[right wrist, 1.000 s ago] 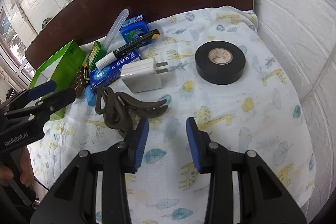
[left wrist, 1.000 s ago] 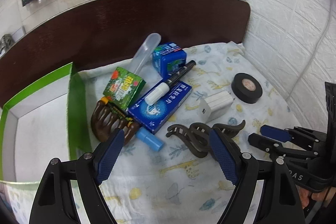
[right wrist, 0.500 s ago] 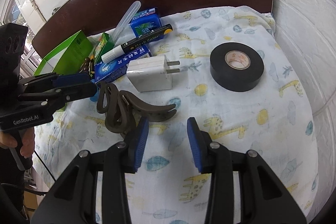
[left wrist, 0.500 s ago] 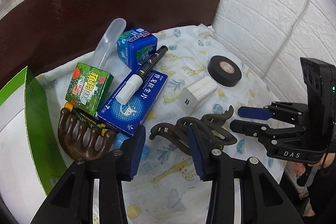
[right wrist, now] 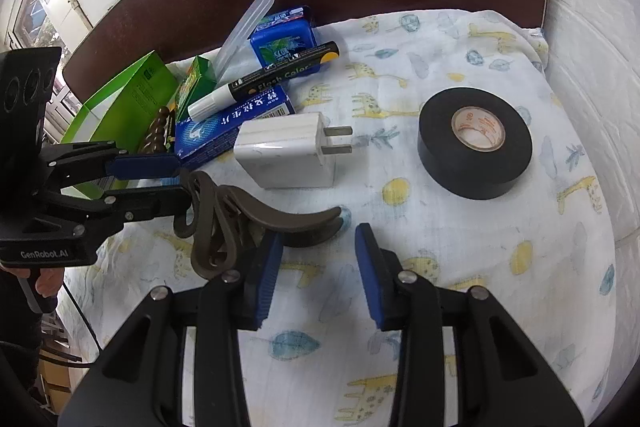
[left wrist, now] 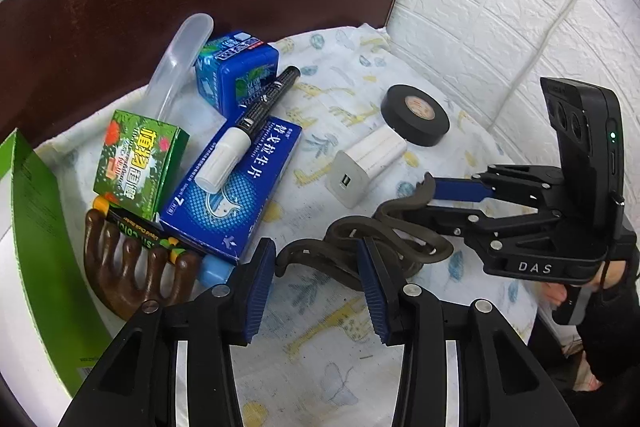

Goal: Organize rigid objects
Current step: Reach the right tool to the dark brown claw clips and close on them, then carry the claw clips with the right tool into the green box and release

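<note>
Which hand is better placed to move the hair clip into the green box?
Probably left gripper: jaws grip the hair clip, green box alongside. Right gripper is empty over cloth.

Two hand-held grippers, angled downward
Left gripper [left wrist: 316, 267] and right gripper [right wrist: 318, 259] each have jaws partly apart; fingers [right wrist: 48, 281] wrap the left handle.
</note>
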The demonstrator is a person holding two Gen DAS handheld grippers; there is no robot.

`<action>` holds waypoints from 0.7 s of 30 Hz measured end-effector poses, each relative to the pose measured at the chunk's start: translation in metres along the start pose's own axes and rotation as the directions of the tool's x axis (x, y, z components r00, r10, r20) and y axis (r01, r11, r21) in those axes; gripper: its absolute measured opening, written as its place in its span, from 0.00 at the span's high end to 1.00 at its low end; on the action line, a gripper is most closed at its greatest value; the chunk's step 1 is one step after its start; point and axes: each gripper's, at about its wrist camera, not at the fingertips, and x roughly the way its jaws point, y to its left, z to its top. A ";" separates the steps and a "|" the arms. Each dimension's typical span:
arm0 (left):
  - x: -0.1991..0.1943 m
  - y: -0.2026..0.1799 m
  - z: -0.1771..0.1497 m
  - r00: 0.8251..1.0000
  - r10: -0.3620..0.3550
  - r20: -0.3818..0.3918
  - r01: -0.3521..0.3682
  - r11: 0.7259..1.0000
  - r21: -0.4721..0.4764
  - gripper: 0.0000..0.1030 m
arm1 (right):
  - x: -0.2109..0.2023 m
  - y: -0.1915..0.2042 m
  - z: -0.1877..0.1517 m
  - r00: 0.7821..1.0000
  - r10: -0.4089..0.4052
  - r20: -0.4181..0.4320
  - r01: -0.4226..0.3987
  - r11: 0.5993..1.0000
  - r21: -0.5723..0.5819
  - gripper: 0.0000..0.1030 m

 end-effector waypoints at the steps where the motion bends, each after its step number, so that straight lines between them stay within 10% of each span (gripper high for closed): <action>1: 0.000 0.001 0.000 1.000 -0.009 0.000 0.009 1.000 -0.007 0.59 | 0.000 0.000 0.001 1.000 0.003 0.001 -0.003 1.000 -0.004 0.65; 21: 0.001 0.008 -0.003 0.999 -0.046 -0.012 0.044 0.994 -0.103 0.59 | 0.008 -0.003 0.014 0.994 0.105 -0.027 -0.108 0.975 -0.194 0.68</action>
